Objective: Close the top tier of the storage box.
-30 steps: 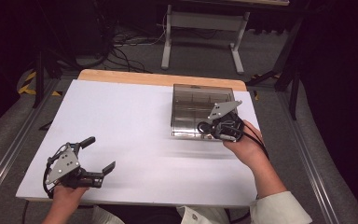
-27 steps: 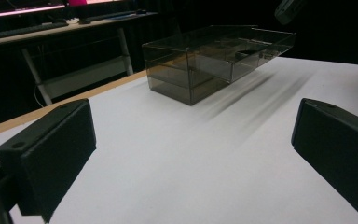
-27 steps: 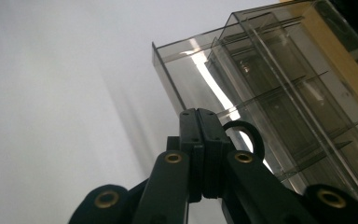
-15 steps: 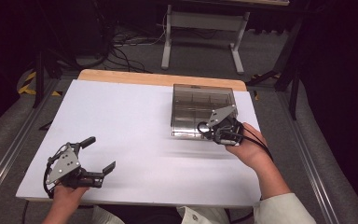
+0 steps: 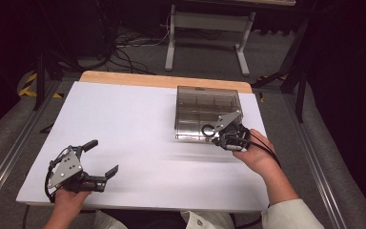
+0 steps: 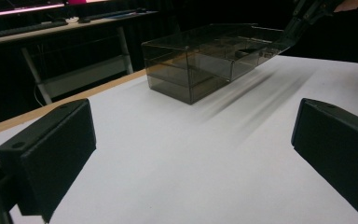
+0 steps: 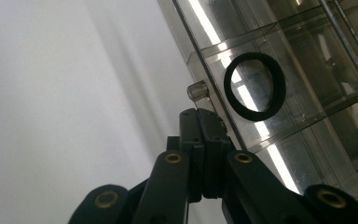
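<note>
One clear smoky compartment box [image 5: 208, 113] is sitting on the white table [image 5: 138, 124], toward the far right; one black ring [image 7: 255, 87] is lying on its lid, near the box's near edge, and one small clear knob [image 7: 197, 90] is sticking out from that edge. Two grippers are working here; the right gripper [image 5: 218, 137] is pressing its jaws tight together at the box's near rim, just beside the knob, though I cannot tell whether anything is pinched between them; the left gripper [image 5: 103, 158] is resting at the near left of the table, well apart from the box, its jaws spread wide and holding nothing.
</note>
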Tool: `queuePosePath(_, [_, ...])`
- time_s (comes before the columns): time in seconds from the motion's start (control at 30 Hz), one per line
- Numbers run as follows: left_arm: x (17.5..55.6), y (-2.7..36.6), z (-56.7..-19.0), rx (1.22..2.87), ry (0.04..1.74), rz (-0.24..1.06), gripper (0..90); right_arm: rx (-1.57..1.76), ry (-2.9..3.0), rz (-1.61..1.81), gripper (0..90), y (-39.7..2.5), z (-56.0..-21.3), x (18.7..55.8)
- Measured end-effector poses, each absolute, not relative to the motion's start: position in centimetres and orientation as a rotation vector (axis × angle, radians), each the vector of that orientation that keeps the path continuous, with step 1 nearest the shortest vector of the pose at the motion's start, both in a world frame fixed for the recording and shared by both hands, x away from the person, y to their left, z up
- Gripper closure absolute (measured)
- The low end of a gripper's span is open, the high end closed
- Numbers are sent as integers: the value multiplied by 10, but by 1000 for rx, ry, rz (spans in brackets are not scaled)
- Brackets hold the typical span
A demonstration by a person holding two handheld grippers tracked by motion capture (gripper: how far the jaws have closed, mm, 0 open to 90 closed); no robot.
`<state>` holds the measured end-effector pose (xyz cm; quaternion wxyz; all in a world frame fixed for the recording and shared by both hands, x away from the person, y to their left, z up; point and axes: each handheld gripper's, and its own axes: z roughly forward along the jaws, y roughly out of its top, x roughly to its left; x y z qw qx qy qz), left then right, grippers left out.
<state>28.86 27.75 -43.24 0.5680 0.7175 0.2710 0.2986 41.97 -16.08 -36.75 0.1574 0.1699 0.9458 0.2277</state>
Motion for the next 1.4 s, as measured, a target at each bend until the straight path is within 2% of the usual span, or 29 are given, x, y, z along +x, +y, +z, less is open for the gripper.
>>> queuePosePath(0.97, [289,278,-433,1689,631,701,6,544,2796,542,898,-166,-396,432])
queuePosePath(1.4, [289,278,-433,1692,631,702,6,550,2782,562,898,-166,-396,435])
